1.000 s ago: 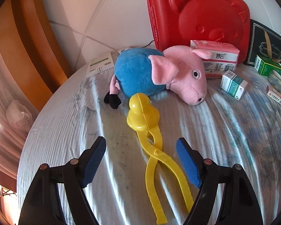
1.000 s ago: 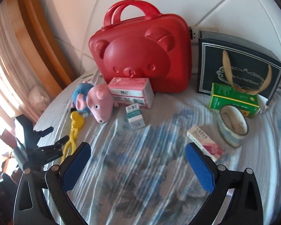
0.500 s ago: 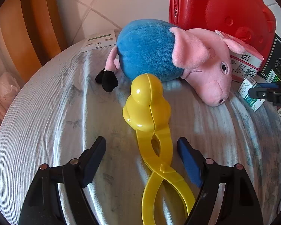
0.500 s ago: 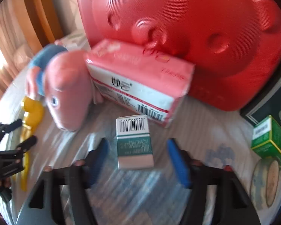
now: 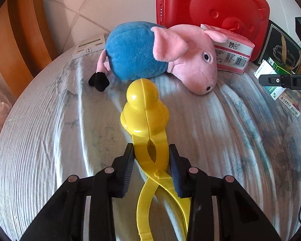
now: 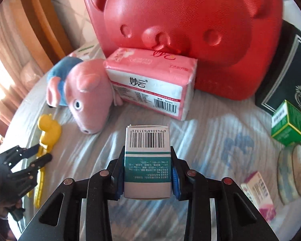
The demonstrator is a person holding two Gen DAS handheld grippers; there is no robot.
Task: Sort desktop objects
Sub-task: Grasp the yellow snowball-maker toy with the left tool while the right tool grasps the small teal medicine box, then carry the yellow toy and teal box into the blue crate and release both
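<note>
Both grabbing at once. Left gripper (image 5: 151, 161) closing on the yellow tongs (image 5: 148, 128) at the neck, by the toy pig (image 5: 160, 56). Right gripper (image 6: 147, 170) closing, pads against the small box (image 6: 147, 160) on the tablecloth (image 6: 210, 140) — sides give flat purchase.

Cloth-covered table (image 5: 50, 140): case (image 6: 190, 30) stands upright at back. Tissue pack (image 6: 150, 80) lies in front of case, touching it. Plush pig (image 5: 160, 56) left of pack, on its side, touching it. Duck tongs (image 5: 146, 120) lie before pig. Small carton (image 6: 147, 160) stands before pack, apart from it. Gift bag (image 6: 287, 70) right of case; box (image 6: 289, 124) before bag
</note>
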